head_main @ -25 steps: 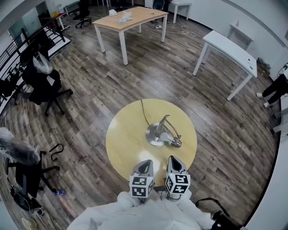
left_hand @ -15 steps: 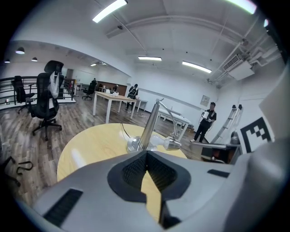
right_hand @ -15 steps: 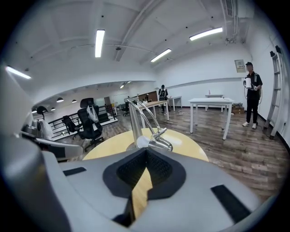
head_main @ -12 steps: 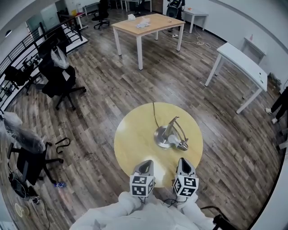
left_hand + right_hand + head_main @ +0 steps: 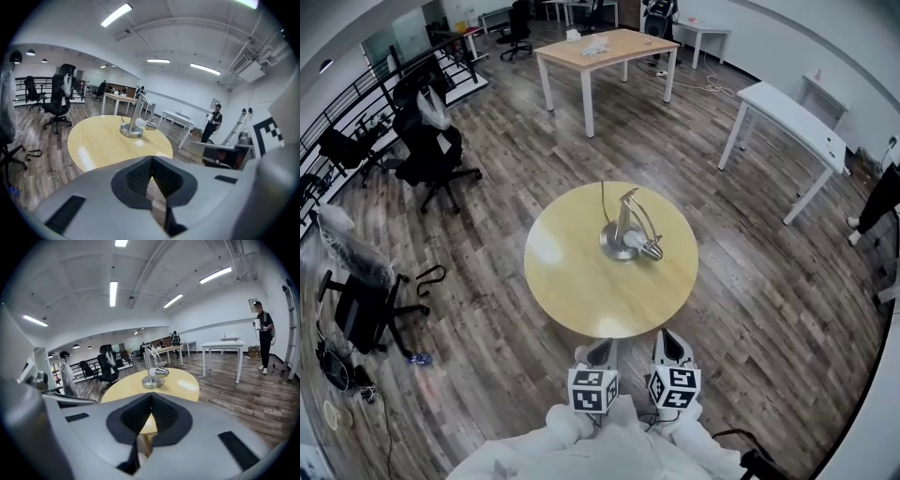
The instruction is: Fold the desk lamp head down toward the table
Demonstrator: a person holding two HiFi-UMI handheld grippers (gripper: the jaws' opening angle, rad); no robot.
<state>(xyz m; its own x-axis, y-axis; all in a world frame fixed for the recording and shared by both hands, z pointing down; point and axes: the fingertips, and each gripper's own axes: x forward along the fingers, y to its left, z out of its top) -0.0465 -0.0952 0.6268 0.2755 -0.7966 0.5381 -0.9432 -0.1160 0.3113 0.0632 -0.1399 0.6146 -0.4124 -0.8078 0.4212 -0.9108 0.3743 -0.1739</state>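
Observation:
A silver desk lamp [image 5: 628, 234] stands near the middle of the round yellow table [image 5: 572, 291]. Its arm is bent over and its head [image 5: 651, 250] hangs low, close to the tabletop beside the base. Both grippers are held off the table's near edge, close to the person's body, and touch nothing. My left gripper [image 5: 602, 345] is shut and empty. My right gripper [image 5: 667, 336] is also shut and empty. In the left gripper view the lamp [image 5: 132, 126] sits far beyond the shut jaw tips [image 5: 151, 160]. The right gripper view shows the lamp [image 5: 153, 376] beyond its shut jaw tips [image 5: 151, 395].
The lamp's cord [image 5: 602, 200] runs off the table's far side. A wooden table [image 5: 605, 47] and a white table [image 5: 787, 108] stand farther back. Office chairs [image 5: 431, 155] are at the left. A person [image 5: 262, 333] stands at the right.
Both grippers have drawn back from over the table's near edge to the floor side of it. The table and lamp now lie farther from them. The lamp itself looks the same.

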